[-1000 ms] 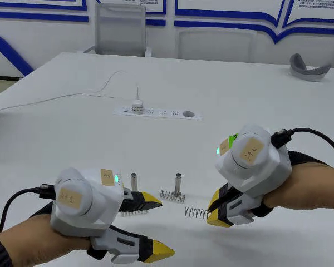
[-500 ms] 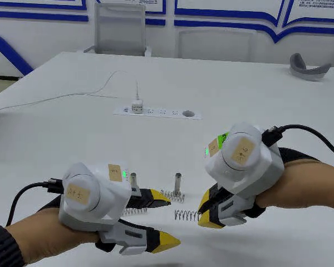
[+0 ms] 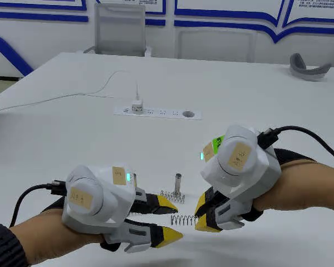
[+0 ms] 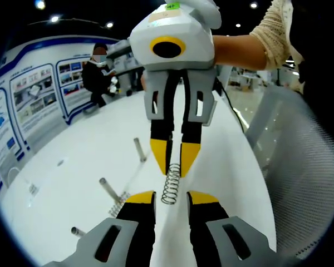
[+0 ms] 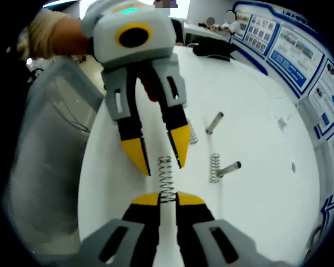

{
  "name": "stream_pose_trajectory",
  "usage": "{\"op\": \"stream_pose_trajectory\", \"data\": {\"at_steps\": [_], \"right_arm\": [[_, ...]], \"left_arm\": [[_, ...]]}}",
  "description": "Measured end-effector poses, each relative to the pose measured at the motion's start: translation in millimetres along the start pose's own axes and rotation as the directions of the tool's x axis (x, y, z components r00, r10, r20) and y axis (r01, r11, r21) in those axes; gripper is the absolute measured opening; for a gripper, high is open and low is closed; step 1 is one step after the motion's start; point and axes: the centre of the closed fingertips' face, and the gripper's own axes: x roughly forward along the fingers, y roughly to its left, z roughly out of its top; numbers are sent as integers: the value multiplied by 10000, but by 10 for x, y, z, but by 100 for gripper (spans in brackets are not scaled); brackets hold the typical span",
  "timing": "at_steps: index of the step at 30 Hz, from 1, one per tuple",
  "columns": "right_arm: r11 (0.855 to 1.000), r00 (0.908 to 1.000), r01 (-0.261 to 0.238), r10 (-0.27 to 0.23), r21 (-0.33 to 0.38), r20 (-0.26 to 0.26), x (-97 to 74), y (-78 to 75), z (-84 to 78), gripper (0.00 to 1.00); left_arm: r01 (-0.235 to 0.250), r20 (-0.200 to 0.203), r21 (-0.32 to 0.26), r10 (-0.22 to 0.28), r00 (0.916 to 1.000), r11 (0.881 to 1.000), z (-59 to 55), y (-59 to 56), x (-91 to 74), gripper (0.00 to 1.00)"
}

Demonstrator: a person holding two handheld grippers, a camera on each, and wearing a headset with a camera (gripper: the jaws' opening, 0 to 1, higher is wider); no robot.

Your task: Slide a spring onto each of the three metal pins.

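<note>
your right gripper pinches one spring end — left gripper fingers spread around the other; close gently, keeping it straight for a pin.

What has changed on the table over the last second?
The right gripper, shut on a spring, has carried it leftward toward the left gripper, which has moved right to meet it; the left gripper's open jaws now sit either side of the spring's free end. Nothing was released. The upright pin, the loose spring at its base and the power strip stayed put.
</note>
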Motion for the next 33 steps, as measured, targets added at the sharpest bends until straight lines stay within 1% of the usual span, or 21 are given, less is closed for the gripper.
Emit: {"op": "stream_pose_trajectory", "data": {"at_steps": [9, 13, 20, 26, 33], "right_arm": [[9999, 10000, -25, 25, -131, 0, -20, 22, 25, 11], [9999, 10000, -31, 31, -150, -5, -37, 28, 39, 11], [9998, 9999, 64, -62, -196, 133, -130, 20, 106, 11], [9997, 9989, 148, -139, -200, 446, -222, 18, 205, 11], [9994, 9968, 218, -196, -268, 778, -286, 26, 325, 11]], "left_arm": [[-22, -10, 231, 22, 10000, 9997, 9, -2, 4, 12], [-14, -18, 258, 15, 10000, 9997, 8, -2, 1, 12], [-55, 41, 237, 54, 10000, 9997, 21, 10, -13, 12], [-100, 69, 203, 99, 9999, 9997, 21, 20, -20, 11], [-73, 96, 179, 72, 9999, 9998, 26, 12, -9, 11]]}}
